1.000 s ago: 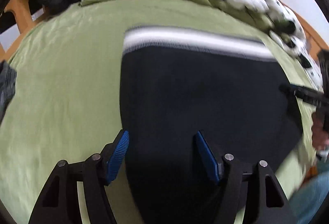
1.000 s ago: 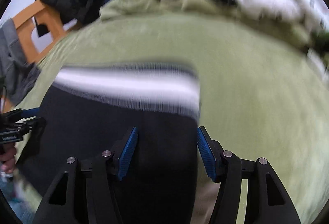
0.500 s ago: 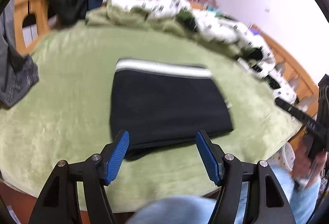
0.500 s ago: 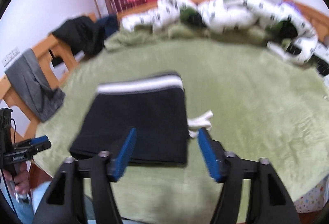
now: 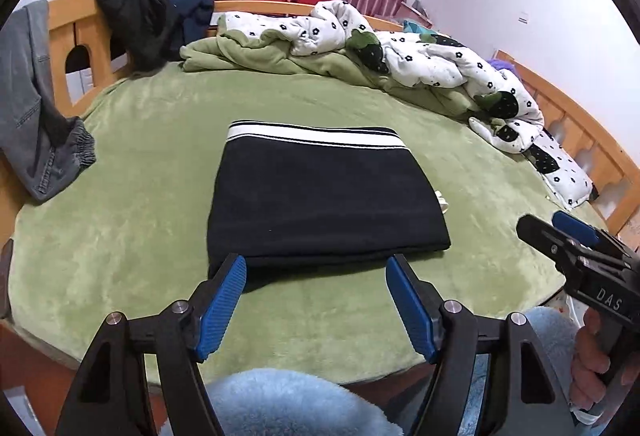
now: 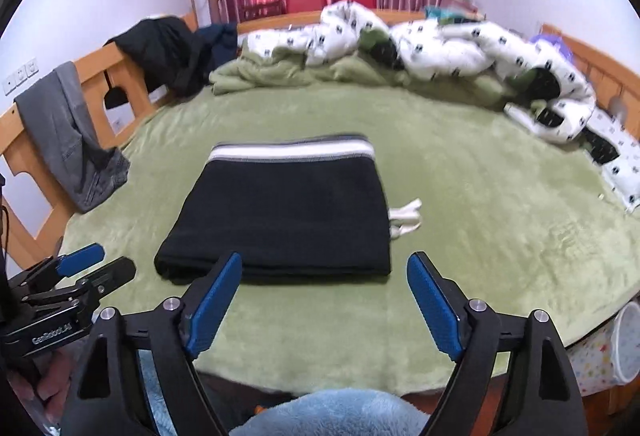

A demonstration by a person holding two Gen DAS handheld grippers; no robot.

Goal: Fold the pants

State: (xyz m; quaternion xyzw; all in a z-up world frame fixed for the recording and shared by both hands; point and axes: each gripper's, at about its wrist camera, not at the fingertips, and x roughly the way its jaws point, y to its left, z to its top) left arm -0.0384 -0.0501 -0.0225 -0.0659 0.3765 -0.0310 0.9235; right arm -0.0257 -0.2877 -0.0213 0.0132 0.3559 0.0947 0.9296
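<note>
**Kid:** Where are the pants?

**Helper:** Look at the big green bed (image 5: 120, 236). The pants (image 5: 320, 204) lie flat near the middle of it. They make a dark square, with the white striped band (image 5: 316, 135) on the far side.

**Kid:** Are they done?

**Helper:** I think nearly. The pile looks neat and the edges line up. Only a little white string (image 6: 406, 218) pokes out at the right side.

**Kid:** What are the claws doing?

**Helper:** The left claw (image 5: 316, 306) has its blue pads apart, with nothing between them. It hangs over the near edge of the bed, close to the pants but not touching. The right claw (image 6: 324, 306) is opening wider just now, and it is empty too.

**Kid:** So what makes a good finish?

**Helper:** Keep both claws up and away so they don't bump the pile. If the fold needs a last pat, come straight down and press softly. Don't drag sideways, because the fuzzy blanket could pull the cloth crooked.

**Kid:** And the string?

**Helper:** Tuck it under with one pad, gently, and lift nothing else.
</note>
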